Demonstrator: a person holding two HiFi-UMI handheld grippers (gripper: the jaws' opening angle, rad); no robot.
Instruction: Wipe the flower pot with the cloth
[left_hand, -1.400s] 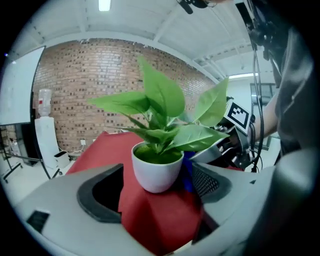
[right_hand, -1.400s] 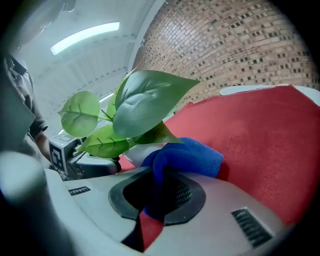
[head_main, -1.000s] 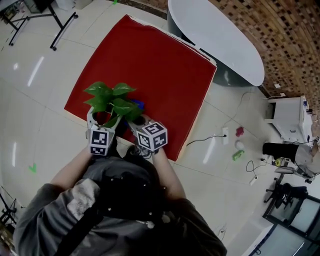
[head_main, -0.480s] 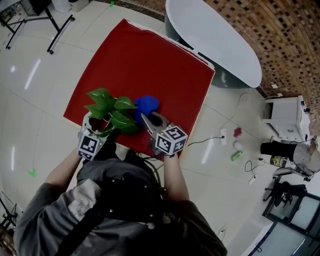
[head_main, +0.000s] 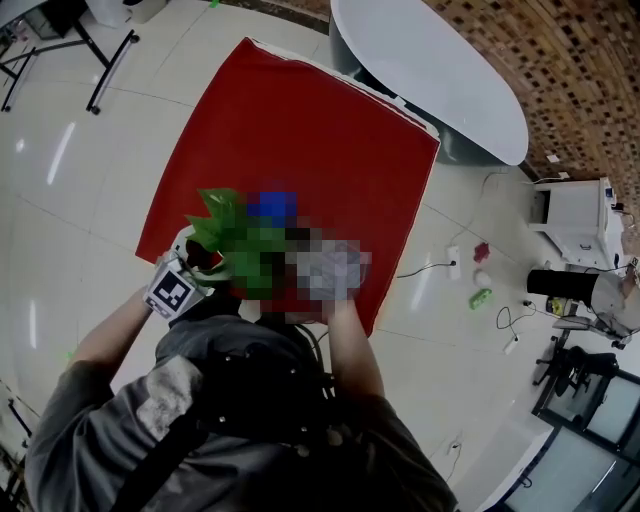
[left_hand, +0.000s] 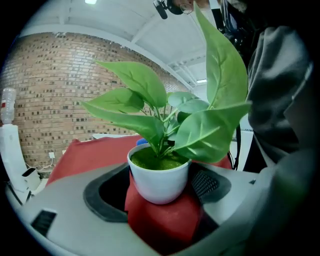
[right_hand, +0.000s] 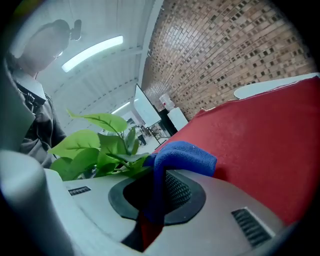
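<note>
The flower pot (left_hand: 159, 180) is small and white, filled with green moss and a broad-leaved green plant (left_hand: 165, 115). My left gripper (left_hand: 159, 189) is shut on the pot's lower body, holding it upright over the red mat (head_main: 300, 130). In the head view the plant (head_main: 228, 235) stands at the mat's near edge, with the blue cloth (head_main: 272, 207) just behind it. My right gripper (right_hand: 155, 195) is shut on the blue cloth (right_hand: 182, 155), which folds over its jaws right beside the leaves. A blurred patch covers the right gripper in the head view.
A white oval table (head_main: 430, 70) stands beyond the mat's far corner. A cable with a socket (head_main: 430, 272) and small items lie on the tiled floor to the right, near a white cabinet (head_main: 575, 225). Black stand legs (head_main: 100, 60) are at the far left.
The right gripper swung the blue cloth out to the plant's right, then back in close behind the leaves. The left gripper shifted the pot slightly left and toward me.
</note>
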